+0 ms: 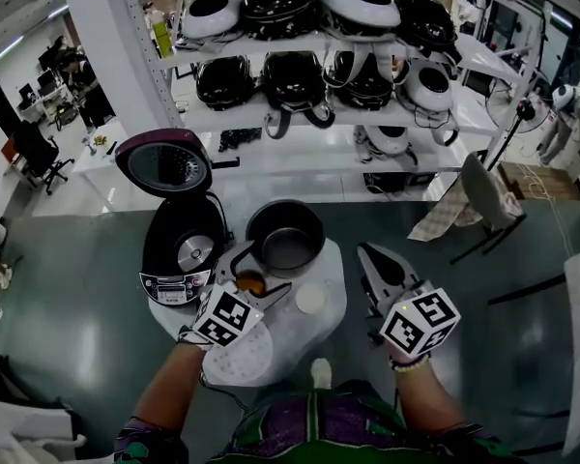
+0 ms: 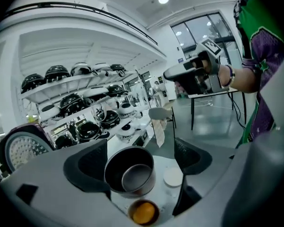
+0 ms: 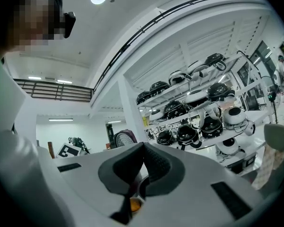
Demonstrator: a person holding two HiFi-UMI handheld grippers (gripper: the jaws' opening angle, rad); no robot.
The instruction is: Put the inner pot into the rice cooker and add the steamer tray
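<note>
The dark inner pot stands on a small white round table, to the right of the black rice cooker, whose lid is up. A white perforated steamer tray lies at the table's near edge, partly under my left hand. My left gripper is open just short of the pot, above a small bowl with something orange. In the left gripper view the pot sits beyond the wide jaws, untouched. My right gripper is shut and empty, right of the pot.
A white disc lies on the table beside the orange bowl. White shelves behind hold several more rice cookers. A chair with a cloth stands at the right. Grey floor surrounds the table.
</note>
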